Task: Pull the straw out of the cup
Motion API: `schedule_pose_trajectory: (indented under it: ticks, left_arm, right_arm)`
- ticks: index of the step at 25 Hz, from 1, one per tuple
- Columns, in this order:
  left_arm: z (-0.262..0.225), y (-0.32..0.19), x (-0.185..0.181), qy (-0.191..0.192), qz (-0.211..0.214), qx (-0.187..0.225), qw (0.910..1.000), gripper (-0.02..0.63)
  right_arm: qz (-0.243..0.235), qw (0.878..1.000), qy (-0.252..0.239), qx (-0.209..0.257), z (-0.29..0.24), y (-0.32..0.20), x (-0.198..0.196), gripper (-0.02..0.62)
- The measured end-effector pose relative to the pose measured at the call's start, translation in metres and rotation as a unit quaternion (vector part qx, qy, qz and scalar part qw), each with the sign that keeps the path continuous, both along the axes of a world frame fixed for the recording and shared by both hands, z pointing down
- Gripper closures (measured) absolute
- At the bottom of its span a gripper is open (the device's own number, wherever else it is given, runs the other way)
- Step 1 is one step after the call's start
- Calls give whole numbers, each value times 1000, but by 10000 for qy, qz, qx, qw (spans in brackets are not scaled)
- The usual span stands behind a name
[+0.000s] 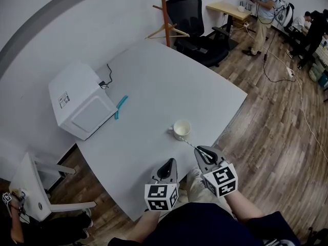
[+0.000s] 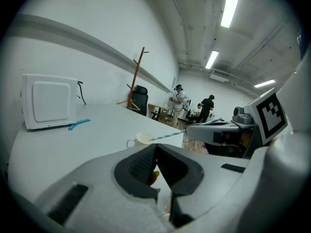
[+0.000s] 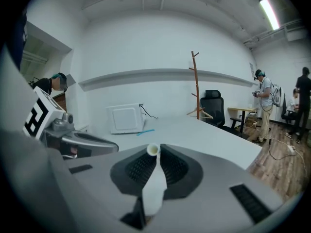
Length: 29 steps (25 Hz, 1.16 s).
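Note:
A white mug [image 1: 182, 129] stands on the white table [image 1: 169, 86] near its front edge. A thin striped straw [image 1: 190, 143] slants from the mug's near rim back to my right gripper [image 1: 201, 150], which is shut on its upper end. In the right gripper view the straw's open end [image 3: 153, 150] pokes out between the pads. In the left gripper view the straw [image 2: 170, 135] runs from the mug [image 2: 142, 139] to the right gripper [image 2: 214, 130]. I cannot tell whether its low tip is still inside. My left gripper [image 1: 168, 163] [image 2: 155, 147] hangs beside it, shut and empty.
A white box-shaped appliance [image 1: 82, 104] sits at the table's left, with a teal object [image 1: 121, 107] beside it. Behind the table stand a wooden coat rack [image 1: 165, 14] and a black office chair [image 1: 197, 29]. A white chair [image 1: 36, 188] is at the lower left. People stand far back right.

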<state>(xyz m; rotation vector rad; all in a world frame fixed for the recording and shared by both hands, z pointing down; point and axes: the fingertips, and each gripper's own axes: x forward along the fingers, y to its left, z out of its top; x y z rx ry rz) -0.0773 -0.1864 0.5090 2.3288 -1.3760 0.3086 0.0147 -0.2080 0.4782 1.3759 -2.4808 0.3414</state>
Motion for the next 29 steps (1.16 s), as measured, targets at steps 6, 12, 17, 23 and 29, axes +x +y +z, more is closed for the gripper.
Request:
schedule_pose_trajectory:
  ticks: [6,12,17,23,29]
  left_arm:
    - [0,10,3,-17,130,27,9999,591]
    - [-2,14,8,-17,224,68,9997,591]
    - [-4,15,12,-18,278,117,9995,591]
    - [-4,16,15,-20,315,117,9994,591]
    - [-4,17,20,-30,332,129,9994,591]
  right_arm:
    - [54,10000,12,80,-3,13,1,552]
    - [64,9999,22,120,-6,19,2,552]
    - [95,9998,-31,144,-8,20,5,552]
    - [127,9998,-53,145,-9,22,6,552]
    - [155,9997,-93,158,-9,23,11,552]
